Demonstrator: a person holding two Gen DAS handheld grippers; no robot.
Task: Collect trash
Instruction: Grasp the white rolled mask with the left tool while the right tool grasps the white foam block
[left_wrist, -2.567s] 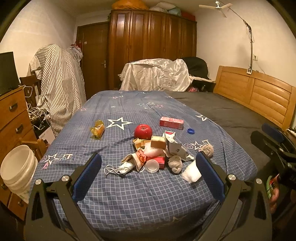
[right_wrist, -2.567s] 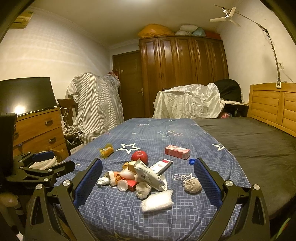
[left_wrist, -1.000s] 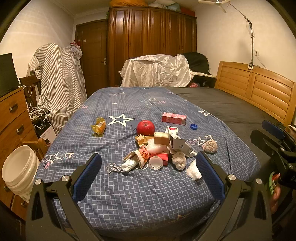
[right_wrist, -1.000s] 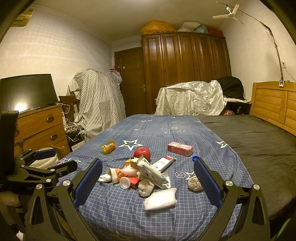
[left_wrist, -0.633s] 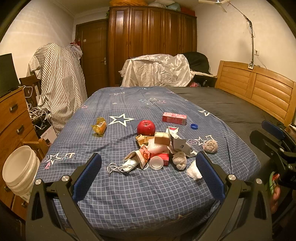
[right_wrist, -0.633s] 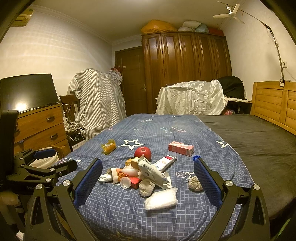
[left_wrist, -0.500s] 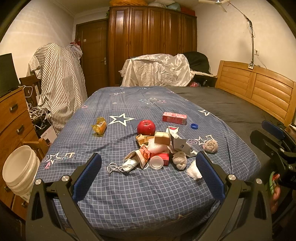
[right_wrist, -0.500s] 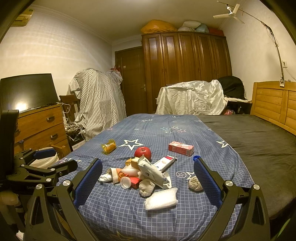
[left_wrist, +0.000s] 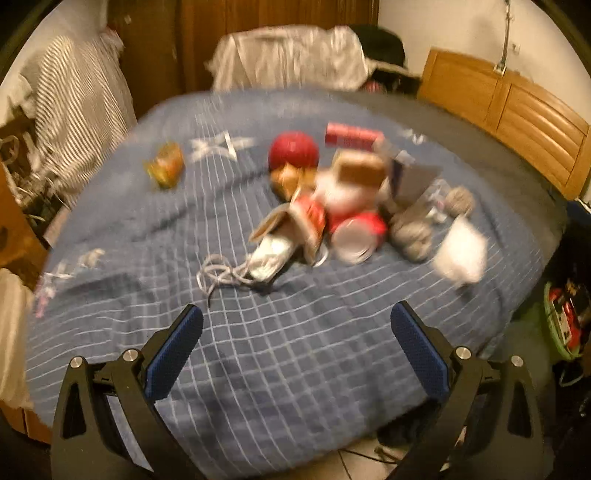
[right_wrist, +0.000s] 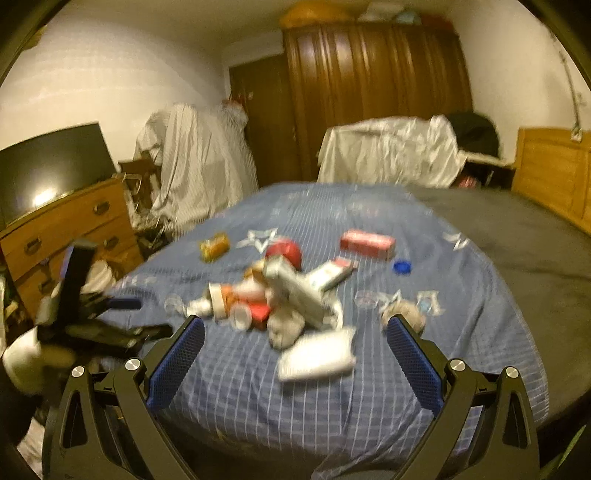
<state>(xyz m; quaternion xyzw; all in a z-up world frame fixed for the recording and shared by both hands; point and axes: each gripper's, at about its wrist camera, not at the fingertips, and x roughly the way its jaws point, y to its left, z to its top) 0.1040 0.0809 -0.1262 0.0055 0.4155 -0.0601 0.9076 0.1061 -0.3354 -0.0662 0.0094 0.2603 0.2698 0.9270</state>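
Both views blurred. My left claw (left_wrist: 297, 343) is spread wide, nothing between its blue ribbed pads, tilted down over the bed (left_wrist: 258, 369) w/ its checked blue quilt. The trash pile (left_wrist: 332, 218) sits at 12 o'clock of it: crumpled paper cup, flat cardboard bits, round white lid, soft grey wads, stringy mask. Round red apple (left_wrist: 293, 149) behind the pile; rectangular red box (left_wrist: 351, 134) at 1 o'clock. My right claw (right_wrist: 295, 343) is also wide apart & empty, level, w/ a puffy white packet (right_wrist: 317, 354) just ahead.
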